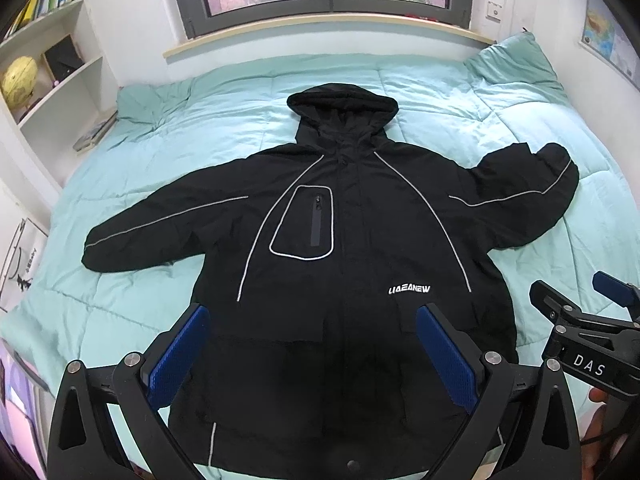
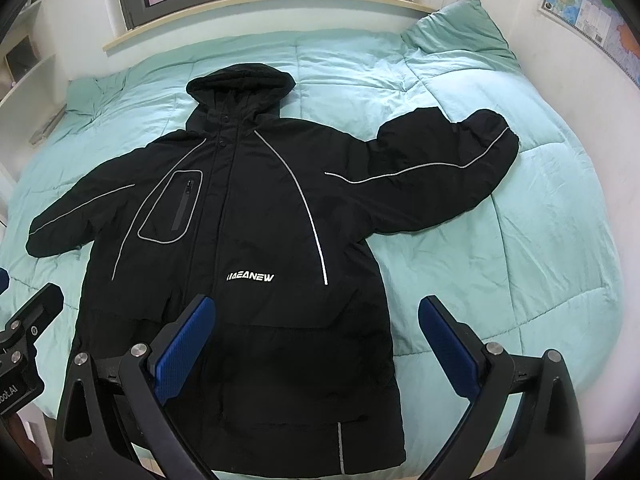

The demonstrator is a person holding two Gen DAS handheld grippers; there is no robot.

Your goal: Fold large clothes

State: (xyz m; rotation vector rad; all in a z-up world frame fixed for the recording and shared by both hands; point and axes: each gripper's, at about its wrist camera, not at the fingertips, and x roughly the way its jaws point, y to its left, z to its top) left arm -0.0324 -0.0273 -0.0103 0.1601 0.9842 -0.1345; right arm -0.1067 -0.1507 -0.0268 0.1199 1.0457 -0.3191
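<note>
A large black hooded jacket (image 1: 344, 216) (image 2: 248, 216) with grey piping and a white chest logo lies flat, front up, on the mint-green quilt (image 1: 440, 96) (image 2: 360, 72). Both sleeves are spread out to the sides and the hood points toward the window. My left gripper (image 1: 316, 320) hovers open above the jacket's lower front, its blue pads wide apart with nothing between them. My right gripper (image 2: 320, 316) is open too, over the jacket's lower right edge and the quilt beside it. It also shows at the right of the left wrist view (image 1: 580, 308).
The bed fills the room up to a window sill (image 1: 320, 28) at the far side. A white bookshelf (image 1: 52, 68) with a yellow globe stands at the left. A map (image 2: 592, 12) hangs on the right wall. A bunched quilt corner (image 2: 456, 28) rises at the far right.
</note>
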